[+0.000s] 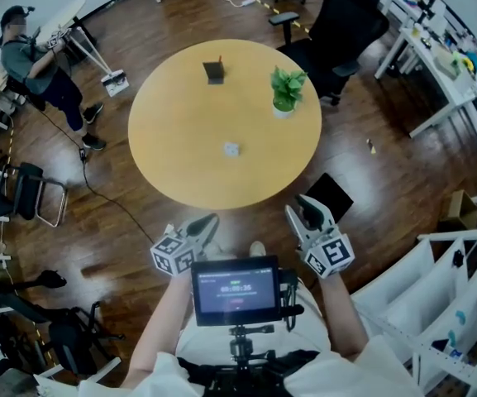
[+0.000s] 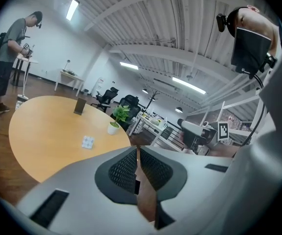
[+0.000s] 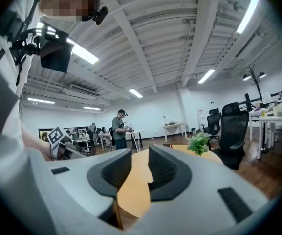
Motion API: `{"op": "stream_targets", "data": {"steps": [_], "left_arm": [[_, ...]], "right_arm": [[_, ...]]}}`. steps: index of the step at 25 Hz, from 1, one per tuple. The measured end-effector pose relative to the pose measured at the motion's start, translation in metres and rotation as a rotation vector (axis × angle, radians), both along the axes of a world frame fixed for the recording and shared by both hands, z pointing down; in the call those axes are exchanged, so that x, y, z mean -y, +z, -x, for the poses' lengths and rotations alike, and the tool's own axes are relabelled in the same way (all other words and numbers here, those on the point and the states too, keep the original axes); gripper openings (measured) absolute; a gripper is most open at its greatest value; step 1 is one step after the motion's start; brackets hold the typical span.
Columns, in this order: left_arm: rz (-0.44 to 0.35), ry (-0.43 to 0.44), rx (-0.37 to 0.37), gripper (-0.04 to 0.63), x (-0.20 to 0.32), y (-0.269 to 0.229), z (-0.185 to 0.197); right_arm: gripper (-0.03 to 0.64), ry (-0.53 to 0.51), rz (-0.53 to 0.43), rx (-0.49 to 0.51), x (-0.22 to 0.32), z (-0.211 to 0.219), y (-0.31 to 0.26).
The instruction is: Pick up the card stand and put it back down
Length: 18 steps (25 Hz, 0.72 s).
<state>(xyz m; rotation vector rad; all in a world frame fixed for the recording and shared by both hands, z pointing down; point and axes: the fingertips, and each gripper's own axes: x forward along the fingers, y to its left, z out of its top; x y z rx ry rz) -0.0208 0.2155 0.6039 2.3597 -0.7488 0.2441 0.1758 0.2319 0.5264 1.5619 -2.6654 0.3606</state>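
Head view: the small dark upright card stand (image 1: 214, 71) is seen on the far side of the round pale wooden table (image 1: 172, 168), well ahead of both grippers; the left gripper (image 1: 207, 222) is judged nearer than the right gripper (image 1: 308, 212).

Left gripper view: ribbed dark pads are seen closed together, empty; the stand is seen ahead-left, long axis vertical.

Right gripper view: jaws are held partly apart, nothing between; the stand is not made out.
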Motion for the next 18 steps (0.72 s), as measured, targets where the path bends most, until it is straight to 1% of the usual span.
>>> {"op": "stream_targets", "data": {"steps": [3, 6, 9, 13, 16, 18], "left_arm": [[0.007, -0.007, 0.002, 0.011, -0.002, 0.002, 0.002], [0.013, 0.005, 0.016, 0.011, 0.0, 0.008, 0.003], [-0.004, 0.02, 0.006, 0.011, 0.005, -0.001, -0.01], [-0.03, 0.055, 0.012, 0.011, 0.009, -0.009, -0.029], [-0.048, 0.072, 0.011, 0.011, 0.013, -0.016, -0.032], [-0.044, 0.071, 0.01, 0.011, 0.016, -0.015, -0.029]], "right_arm": [[0.124, -0.006, -0.018, -0.02, -0.003, -0.002, -0.002], [0.124, 0.006, -0.015, -0.033, -0.005, -0.006, -0.003], [0.124, 0.037, -0.032, -0.032, -0.008, -0.017, -0.006], [0.124, 0.083, -0.031, -0.018, -0.014, -0.036, -0.006], [0.124, 0.098, -0.025, -0.011, -0.017, -0.038, -0.002], [0.124, 0.089, -0.012, -0.008, -0.015, -0.033, 0.0]]}}
